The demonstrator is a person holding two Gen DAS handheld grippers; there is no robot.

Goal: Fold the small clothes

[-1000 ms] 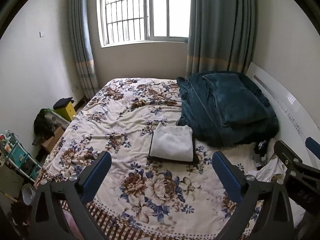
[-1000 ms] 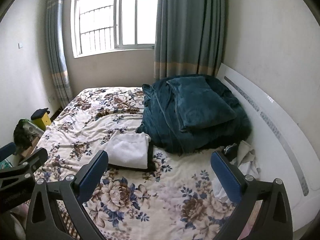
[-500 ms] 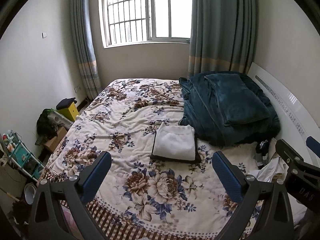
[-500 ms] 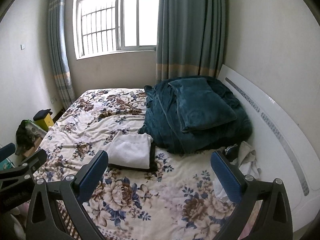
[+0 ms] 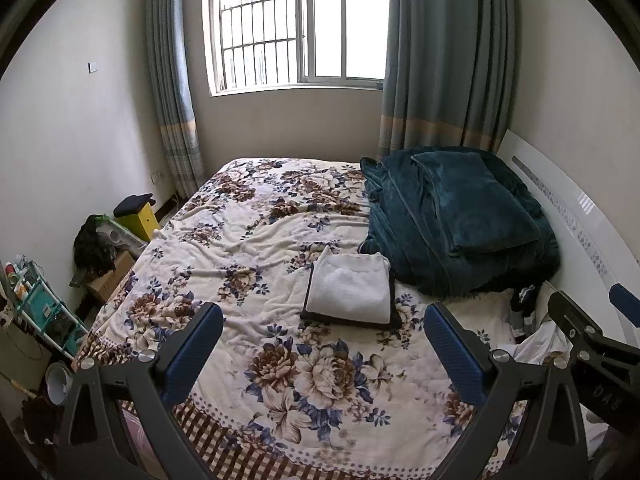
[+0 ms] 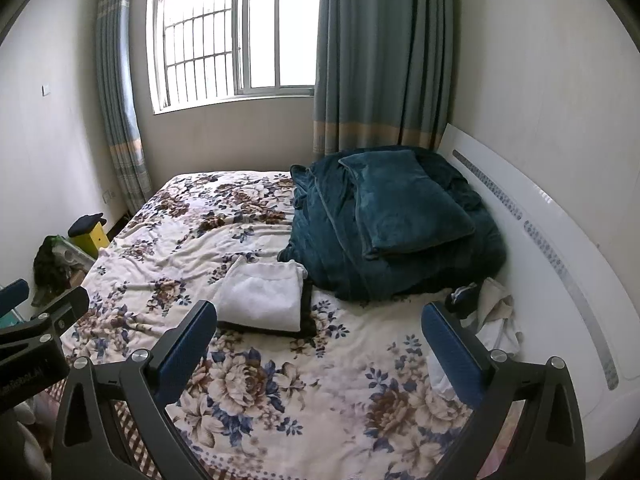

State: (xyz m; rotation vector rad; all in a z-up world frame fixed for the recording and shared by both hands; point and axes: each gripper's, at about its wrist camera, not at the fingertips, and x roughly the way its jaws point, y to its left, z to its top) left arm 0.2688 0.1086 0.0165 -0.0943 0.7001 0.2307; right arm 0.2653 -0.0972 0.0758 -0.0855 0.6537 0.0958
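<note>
A folded white garment [image 5: 350,288] lies on top of a folded dark garment [image 5: 394,320] in the middle of the floral bedspread [image 5: 256,240]; the stack also shows in the right wrist view [image 6: 262,294]. My left gripper [image 5: 324,344] is open and empty, held above the bed's near end, short of the stack. My right gripper [image 6: 320,340] is open and empty, to the right of the left one. A loose heap of white and dark clothes [image 6: 490,312] lies by the headboard; it also shows in the left wrist view [image 5: 538,332].
A teal blanket with a pillow [image 5: 460,216] fills the bed's right back part. A white headboard [image 6: 540,248] runs along the right. On the floor at left stand a yellow stool [image 5: 138,216], a box and a teal rack [image 5: 44,312]. A window [image 5: 296,24] is at the back.
Both grippers have drawn back and risen slightly; the bed and the folded stack look a little farther off. Both stay open and empty. Nothing on the bed has moved.
</note>
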